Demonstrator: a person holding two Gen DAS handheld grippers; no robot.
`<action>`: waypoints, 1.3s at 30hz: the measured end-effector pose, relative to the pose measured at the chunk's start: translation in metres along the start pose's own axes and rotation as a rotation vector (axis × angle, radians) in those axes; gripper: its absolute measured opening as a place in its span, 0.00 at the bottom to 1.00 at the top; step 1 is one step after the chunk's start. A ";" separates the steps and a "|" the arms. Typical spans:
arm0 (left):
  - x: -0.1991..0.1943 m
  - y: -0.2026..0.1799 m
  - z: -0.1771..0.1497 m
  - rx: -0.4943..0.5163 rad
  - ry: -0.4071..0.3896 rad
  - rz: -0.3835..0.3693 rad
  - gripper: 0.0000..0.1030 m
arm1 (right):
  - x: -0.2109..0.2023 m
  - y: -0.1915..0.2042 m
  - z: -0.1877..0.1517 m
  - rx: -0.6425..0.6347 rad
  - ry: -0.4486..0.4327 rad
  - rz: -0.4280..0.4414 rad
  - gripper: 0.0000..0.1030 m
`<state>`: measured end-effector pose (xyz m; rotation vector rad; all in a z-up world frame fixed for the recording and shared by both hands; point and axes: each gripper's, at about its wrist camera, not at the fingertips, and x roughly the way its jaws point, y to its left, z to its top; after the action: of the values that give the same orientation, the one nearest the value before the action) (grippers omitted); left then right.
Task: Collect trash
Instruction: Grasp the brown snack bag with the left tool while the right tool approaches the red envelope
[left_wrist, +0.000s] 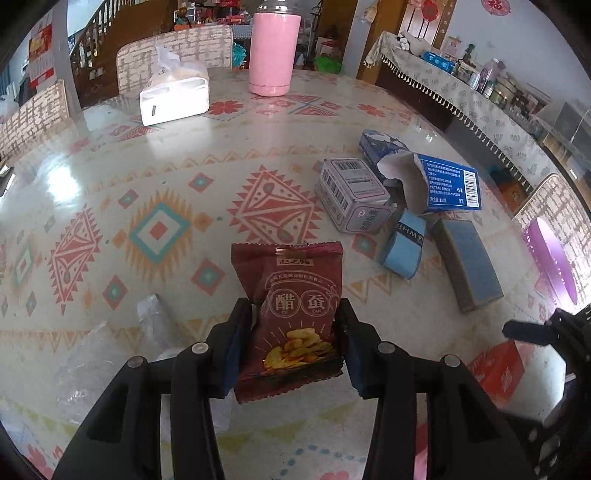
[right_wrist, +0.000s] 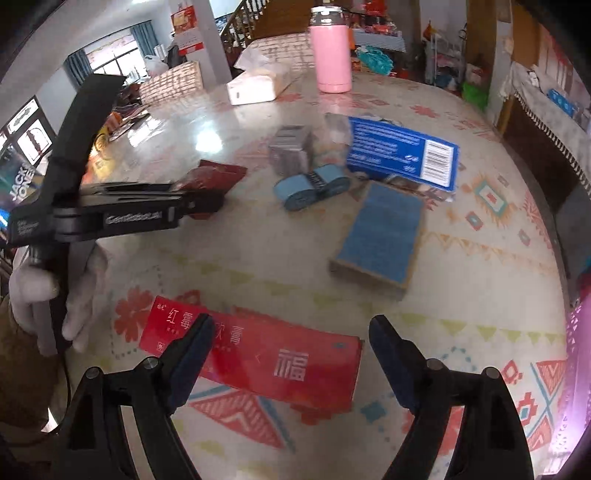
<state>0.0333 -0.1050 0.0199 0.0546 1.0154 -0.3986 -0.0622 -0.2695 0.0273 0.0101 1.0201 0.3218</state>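
The dark red snack packet (left_wrist: 295, 317) sat pinched between the left tongs (left_wrist: 295, 325), gripped low on both edges, its upper half standing free above the patterned surface (left_wrist: 110, 184). That thin, slippery foil could have slid out if the squeeze eased or the hand swung quickly. Ahead lay more trash — a grey box (left_wrist: 351, 192), a torn blue carton (left_wrist: 443, 184), a blue roll (left_wrist: 402, 247) and a blue-topped box (left_wrist: 465, 262).

The right tongs (right_wrist: 291, 350) stood wide open, holding nothing, poised over a flat red box (right_wrist: 258, 354). Closing there risked only skidding it along the glossy cloth. Both tongs pointed steeply downward; a white-gloved hand (right_wrist: 48, 291) held the left tool's handle.
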 end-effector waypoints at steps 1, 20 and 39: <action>0.000 0.000 0.000 0.001 -0.001 0.000 0.45 | 0.000 0.002 -0.001 0.001 0.003 0.008 0.86; 0.001 -0.006 -0.002 0.032 -0.011 0.026 0.50 | -0.039 0.057 -0.054 -0.190 0.032 0.033 0.91; 0.001 -0.006 -0.002 0.019 -0.014 0.019 0.51 | -0.017 0.111 -0.074 -0.461 0.084 -0.038 0.77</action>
<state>0.0299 -0.1101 0.0186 0.0780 0.9972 -0.3911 -0.1617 -0.1788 0.0202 -0.4411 1.0080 0.5200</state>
